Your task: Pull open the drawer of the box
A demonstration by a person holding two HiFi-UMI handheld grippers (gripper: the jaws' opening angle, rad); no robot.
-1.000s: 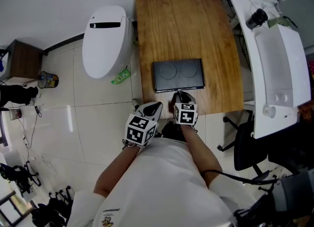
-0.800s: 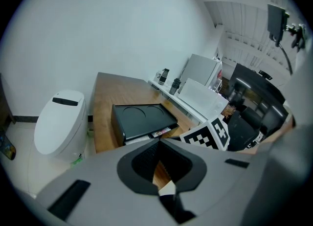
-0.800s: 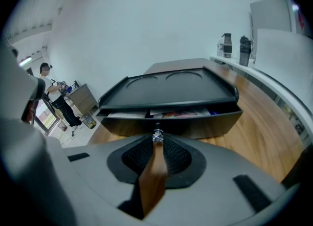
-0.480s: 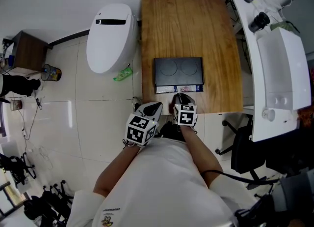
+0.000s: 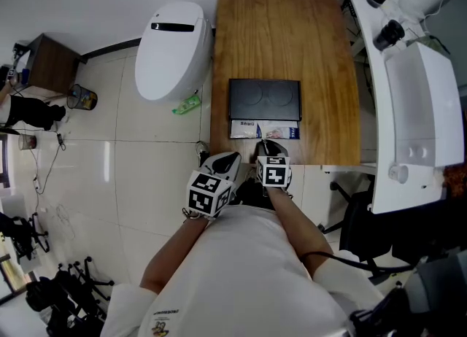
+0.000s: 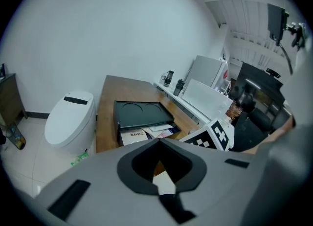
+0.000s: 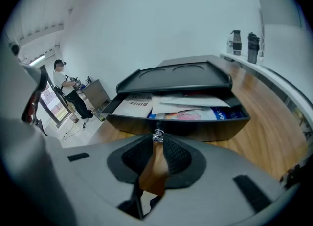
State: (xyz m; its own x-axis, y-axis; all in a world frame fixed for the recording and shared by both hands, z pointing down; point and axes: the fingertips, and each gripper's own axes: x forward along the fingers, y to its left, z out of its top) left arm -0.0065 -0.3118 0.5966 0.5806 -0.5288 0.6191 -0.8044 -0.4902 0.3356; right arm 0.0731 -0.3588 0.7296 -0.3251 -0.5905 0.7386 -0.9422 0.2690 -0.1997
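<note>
A flat black box point(image 5: 264, 99) lies on the wooden table point(image 5: 292, 29), near its front edge. Its drawer point(image 5: 264, 130) stands partly out toward me, with papers and booklets point(image 7: 161, 105) showing inside. My right gripper point(image 5: 265, 144) is at the middle of the drawer front, shut on the small metal knob point(image 7: 158, 135). My left gripper point(image 5: 233, 157) hangs off the table's left front corner, shut with nothing in it. In the left gripper view the box point(image 6: 142, 112) and its drawer point(image 6: 146, 133) lie ahead.
A white rounded appliance point(image 5: 175, 47) stands on the tiled floor left of the table, with a green item point(image 5: 186, 103) beside it. A white desk point(image 5: 416, 87) carrying two dark bottles runs along the right. An office chair point(image 5: 365, 219) sits at the right front. A person point(image 7: 61, 80) is far left.
The drawer has slid out of the box toward me, uncovering the papers. My right gripper has come back with the knob. The left gripper has stayed where it was.
</note>
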